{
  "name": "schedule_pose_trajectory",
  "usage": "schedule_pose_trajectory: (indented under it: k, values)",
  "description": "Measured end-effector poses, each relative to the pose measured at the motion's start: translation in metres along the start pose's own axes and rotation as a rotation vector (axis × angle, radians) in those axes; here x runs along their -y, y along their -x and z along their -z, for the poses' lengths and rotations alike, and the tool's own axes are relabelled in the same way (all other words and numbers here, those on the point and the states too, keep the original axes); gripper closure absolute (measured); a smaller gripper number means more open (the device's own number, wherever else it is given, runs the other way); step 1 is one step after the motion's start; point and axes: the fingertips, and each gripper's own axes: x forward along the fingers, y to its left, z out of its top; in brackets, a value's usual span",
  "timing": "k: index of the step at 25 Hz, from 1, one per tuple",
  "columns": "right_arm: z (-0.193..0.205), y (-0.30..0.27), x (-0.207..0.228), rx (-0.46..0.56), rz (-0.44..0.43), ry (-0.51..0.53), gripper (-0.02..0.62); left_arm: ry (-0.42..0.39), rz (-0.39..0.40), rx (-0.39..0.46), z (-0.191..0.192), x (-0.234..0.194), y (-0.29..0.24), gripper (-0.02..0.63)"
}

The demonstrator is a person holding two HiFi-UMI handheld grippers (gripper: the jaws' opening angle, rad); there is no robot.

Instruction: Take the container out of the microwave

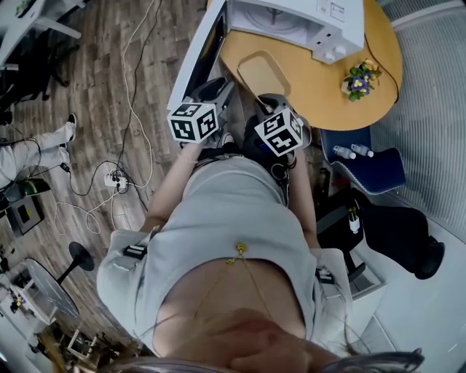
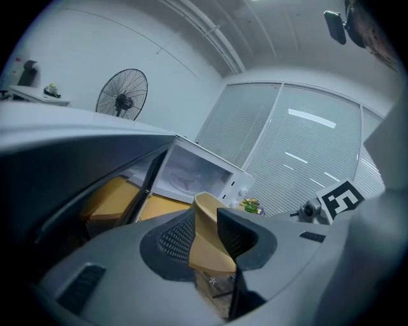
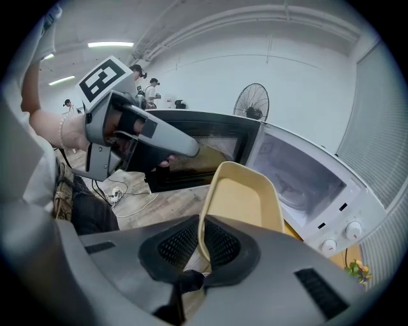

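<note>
Container (image 1: 263, 73) out of the microwave (image 1: 306, 22), its rim pinched by the left claw (image 2: 205, 234) and the right claw (image 3: 199, 245). Best to keep both grips level and lower it evenly onto the surface (image 1: 320, 105).

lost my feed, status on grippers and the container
Left gripper and right gripper both shut on shallow yellow plastic container rim. Container out of open white microwave. No obstruction seen.

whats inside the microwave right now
Inside the microwave, only white walls and the round turntable show. The yellow container is outside it, clamped by the left gripper and right gripper. Its rim covers part of the cavity floor.
</note>
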Motion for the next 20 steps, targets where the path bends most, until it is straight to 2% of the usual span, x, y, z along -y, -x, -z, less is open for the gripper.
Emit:
schedule_pose_trajectory:
  k: [10,20]
  values:
    - [0.0,-0.002,0.002,-0.005,-0.012,0.029,0.561,0.005,-0.008,-0.008,0.002,0.004,0.001,0.483]
    - [0.009,-0.001,0.005,-0.02,-0.012,0.014,0.562,0.003,0.012,-0.037,0.012,0.016,-0.005,0.483]
